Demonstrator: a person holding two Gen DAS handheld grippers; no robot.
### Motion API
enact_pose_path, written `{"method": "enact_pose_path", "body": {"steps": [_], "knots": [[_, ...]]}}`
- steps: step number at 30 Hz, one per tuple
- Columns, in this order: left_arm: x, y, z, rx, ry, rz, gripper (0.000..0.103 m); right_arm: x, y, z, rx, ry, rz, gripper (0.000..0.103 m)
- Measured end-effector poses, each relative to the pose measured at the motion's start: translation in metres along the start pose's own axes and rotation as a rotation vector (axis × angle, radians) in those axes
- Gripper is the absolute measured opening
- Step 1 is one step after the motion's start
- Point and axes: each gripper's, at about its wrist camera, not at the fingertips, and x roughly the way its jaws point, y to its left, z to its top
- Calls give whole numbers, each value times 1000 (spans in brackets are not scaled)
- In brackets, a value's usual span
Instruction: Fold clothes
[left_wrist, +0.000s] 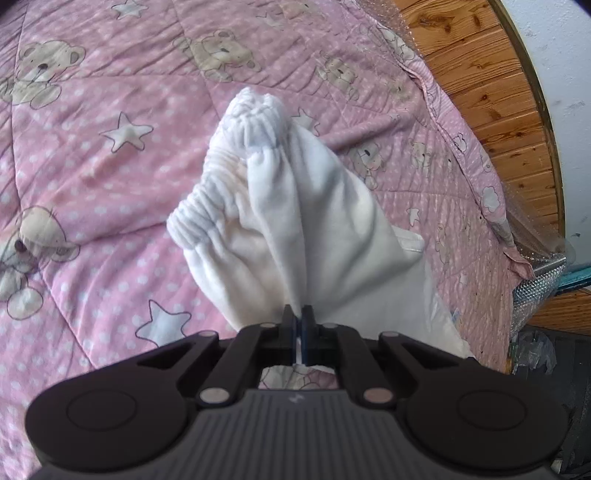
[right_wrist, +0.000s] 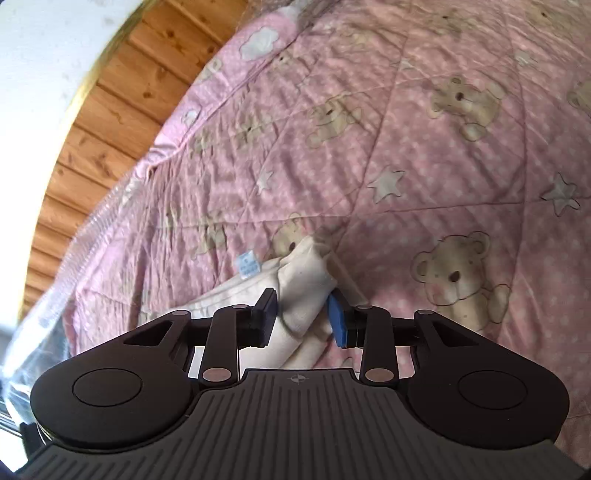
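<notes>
Bed (left_wrist: 480, 92) with wooden plank side, covered by pink quilt (left_wrist: 110, 166) printed with teddy bears, stars and white dots. White garment (right_wrist: 295, 280) partly resting on quilt, blue label showing.

Left tool (left_wrist: 299, 319) pinched tight on white cloth, right tool (right_wrist: 301, 321) parted around a fold

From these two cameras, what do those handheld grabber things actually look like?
Both look alike: the left gripper and right gripper are matte black, with a ribbed grey-black body, two round discs, silver pivot pins, and slim linkages. The fingers carry blue pads. No cables, hands or sleeves show.
</notes>
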Motion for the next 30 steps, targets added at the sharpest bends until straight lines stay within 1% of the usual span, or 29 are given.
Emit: {"method": "enact_pose_path", "body": {"steps": [3,6,8,10,11,13,14,15,16,18,19,21,24,25,27,28,29,30], "knots": [[-3,2,-2,7,-9,-4,5,-4,-13,2,-10,-12,-17,36],[-7,6,0,-3,-32,-6,7,-2,-18,8,-81,-3,-3,36],[-11,9,3,-18,-55,-5,10,3,-16,10,-135,12,-8,37],[-13,9,8,-17,-66,0,11,2,-7,13,-174,18,9,43],[-14,6,9,-5,-70,1,13,0,-2,14,-192,20,19,44],[-16,0,12,26,-82,3,17,-3,9,17,-227,24,40,44],[-17,-2,14,42,-89,6,20,-4,14,18,-245,26,50,42],[-18,-5,16,52,-95,8,20,-6,19,20,-263,28,61,20],[-18,-7,18,61,-101,10,20,-7,24,21,-280,30,71,11],[-19,-11,22,74,-111,16,20,-11,35,24,-316,34,92,8],[-19,-11,24,75,-113,17,20,-11,40,26,-327,38,84,7],[-16,-9,24,70,-102,24,20,-9,49,31,-344,48,49,7],[-9,-1,23,51,-80,34,20,22,32,33,-296,141,-84,7],[-9,2,22,42,-78,34,20,24,29,34,-274,149,-87,7],[-11,6,20,29,-81,29,20,19,26,37,-228,139,-49,8],[-12,7,19,27,-84,27,20,15,27,37,-222,134,-30,11],[-13,9,20,23,-86,23,20,12,28,37,-225,131,-13,18],[-15,11,20,17,-89,19,20,10,29,35,-233,134,13,21]]}}
